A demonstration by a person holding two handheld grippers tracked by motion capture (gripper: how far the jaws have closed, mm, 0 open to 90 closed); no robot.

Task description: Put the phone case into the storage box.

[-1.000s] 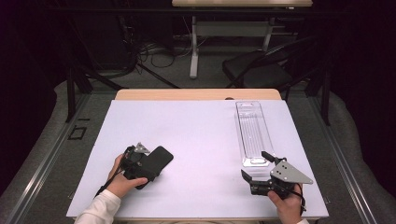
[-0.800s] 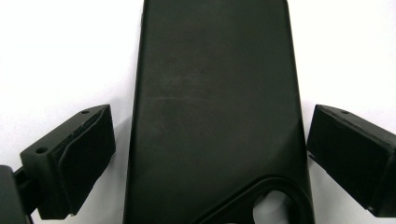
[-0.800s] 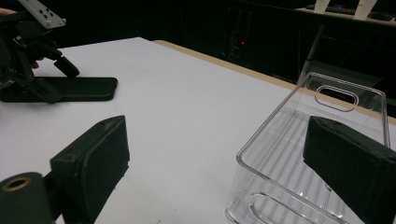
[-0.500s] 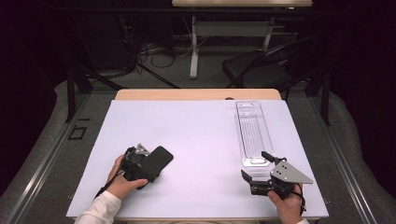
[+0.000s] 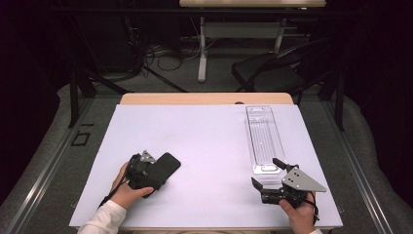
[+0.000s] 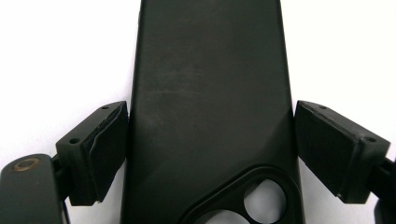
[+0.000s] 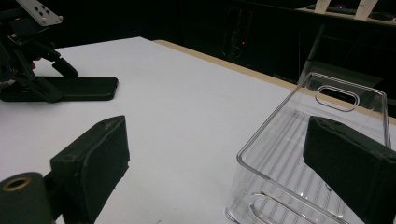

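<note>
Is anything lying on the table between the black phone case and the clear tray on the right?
Nothing visible. The phone case lies between the left gripper's jaws, which have just been closing on it; the left pad looks in contact. From there to the clear tray, only bare white table shows.

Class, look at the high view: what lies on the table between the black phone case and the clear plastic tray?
Nothing: in the high view the white table surface between the black phone case and the clear plastic tray is bare.
</note>
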